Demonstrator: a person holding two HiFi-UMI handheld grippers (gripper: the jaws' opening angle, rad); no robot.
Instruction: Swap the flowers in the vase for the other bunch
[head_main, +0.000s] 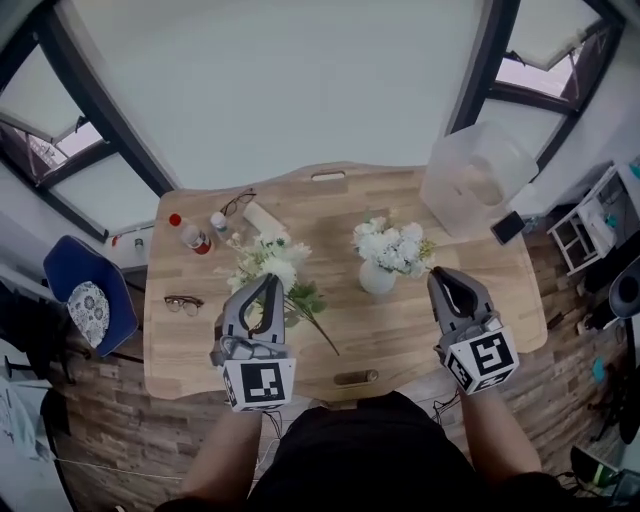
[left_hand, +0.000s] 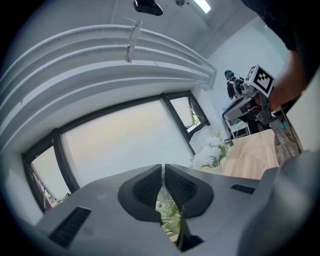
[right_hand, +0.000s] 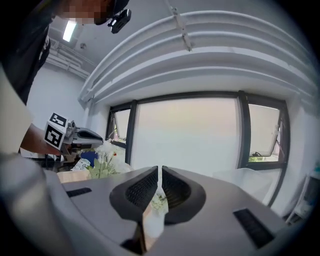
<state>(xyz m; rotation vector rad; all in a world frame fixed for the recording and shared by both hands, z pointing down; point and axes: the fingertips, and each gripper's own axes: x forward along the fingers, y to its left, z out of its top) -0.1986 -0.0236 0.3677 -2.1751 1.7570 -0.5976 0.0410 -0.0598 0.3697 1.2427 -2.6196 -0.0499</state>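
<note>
A small white vase (head_main: 377, 278) with white flowers (head_main: 392, 246) stands right of the table's middle. The other bunch (head_main: 270, 262), white blooms with green leaves, lies on the wood to its left, stems pointing toward the near edge. My left gripper (head_main: 269, 283) hovers over that bunch's near side, jaws shut with nothing seen between them (left_hand: 163, 170). My right gripper (head_main: 441, 276) is just right of the vase, also shut and empty (right_hand: 160, 172). The vase flowers (left_hand: 212, 152) show in the left gripper view, and the other bunch (right_hand: 102, 161) in the right gripper view.
A clear plastic box (head_main: 475, 178) sits at the table's back right, a dark phone (head_main: 508, 227) beside it. Two bottles (head_main: 190, 235) and two pairs of glasses (head_main: 184, 303) lie at the left. A blue chair (head_main: 90, 300) stands left of the table, a white shelf (head_main: 590, 225) to the right.
</note>
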